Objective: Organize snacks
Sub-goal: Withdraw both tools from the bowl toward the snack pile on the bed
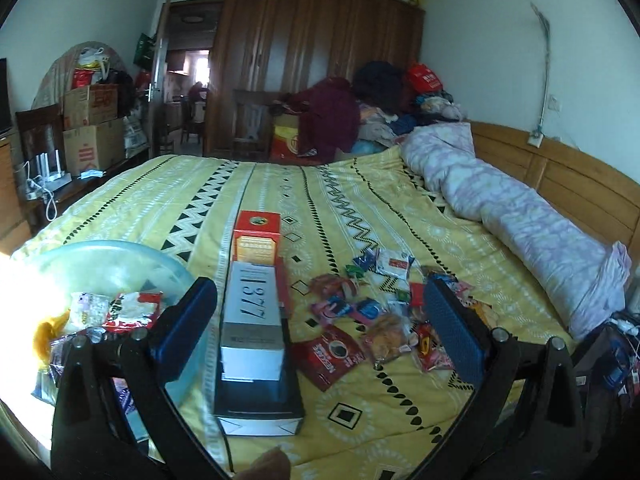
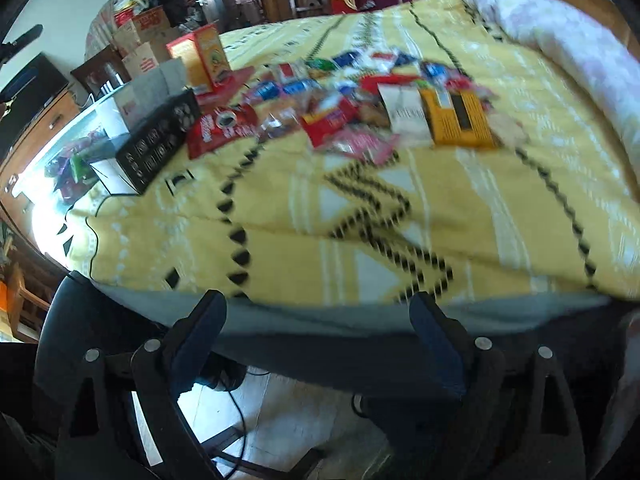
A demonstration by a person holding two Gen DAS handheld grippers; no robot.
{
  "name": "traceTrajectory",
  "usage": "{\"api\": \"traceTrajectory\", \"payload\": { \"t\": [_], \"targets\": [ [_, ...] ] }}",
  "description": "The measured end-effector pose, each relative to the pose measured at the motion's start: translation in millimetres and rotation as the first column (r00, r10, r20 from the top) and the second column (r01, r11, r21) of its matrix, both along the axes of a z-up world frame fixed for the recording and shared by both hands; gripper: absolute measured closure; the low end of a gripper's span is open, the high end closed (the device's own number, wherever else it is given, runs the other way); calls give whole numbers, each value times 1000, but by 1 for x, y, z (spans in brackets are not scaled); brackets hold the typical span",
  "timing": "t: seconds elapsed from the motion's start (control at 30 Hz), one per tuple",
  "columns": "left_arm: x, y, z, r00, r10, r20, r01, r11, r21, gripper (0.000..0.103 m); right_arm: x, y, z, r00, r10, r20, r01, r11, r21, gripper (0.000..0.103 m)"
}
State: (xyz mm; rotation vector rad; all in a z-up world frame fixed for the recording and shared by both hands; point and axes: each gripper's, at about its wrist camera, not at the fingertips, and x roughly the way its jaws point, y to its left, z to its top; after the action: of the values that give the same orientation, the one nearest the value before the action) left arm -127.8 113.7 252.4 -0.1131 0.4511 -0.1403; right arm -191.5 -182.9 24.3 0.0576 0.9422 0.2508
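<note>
Crinkly foil snack packets [image 1: 372, 312] heaped on patterned yellow quilt [image 1: 360, 208]; boxy carton [image 1: 252, 320] alongside.

On the bed [image 1: 400, 408] a long box [image 1: 256, 340] lay lengthwise, with a smaller carton [image 1: 257, 240] standing at its far end. To the left of the box sat a bowl [image 1: 120, 256] with packets inside. To the right lay a scattered heap of snack packets [image 1: 384, 308], a coffee sachet [image 1: 334, 356] nearest the box. A rolled quilt [image 1: 520, 216] ran along the headboard [image 1: 560, 176] at the right, and a wardrobe [image 1: 316, 60] stood beyond the bed.
</note>
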Motion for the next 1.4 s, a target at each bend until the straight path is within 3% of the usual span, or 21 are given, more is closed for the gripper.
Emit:
{"api": "traceTrajectory", "payload": {
  "t": [0.17, 0.4, 0.7, 0.87, 1.03, 1.2, 1.4],
  "targets": [
    [1, -42, 9, 1000, 7, 8, -8, 992, 126, 0, -7, -38, -21, 997, -69, -34, 73, 988, 137, 9],
    [-3, -88, 37, 997, -6, 75, -11, 975, 223, 0, 0, -68, -31, 990, -121, -75, 137, 952, 275, 8],
    [-13, -111, 56, 998, 29, 58, -40, 978, 207, 0, 4, -77, -35, 985, -142, -98, 167, 930, 329, 8],
    [-26, -108, 70, 993, 78, 90, -95, 973, 212, 0, 4, -92, -39, 972, -193, -132, 230, 890, 394, 8],
    [-34, -108, 77, 989, 98, 109, -119, 970, 211, 0, 6, -91, -34, 972, -198, -123, 231, 897, 378, 8],
    [-43, -114, 81, 989, 74, 128, -100, 972, 211, 0, 3, -84, -19, 980, -193, -38, 195, 929, 316, 8],
    [-42, -116, 96, 989, 34, 143, -56, 987, 152, 0, -8, -72, 5, 982, -166, 87, 141, 960, 241, 8]
  ]
}}
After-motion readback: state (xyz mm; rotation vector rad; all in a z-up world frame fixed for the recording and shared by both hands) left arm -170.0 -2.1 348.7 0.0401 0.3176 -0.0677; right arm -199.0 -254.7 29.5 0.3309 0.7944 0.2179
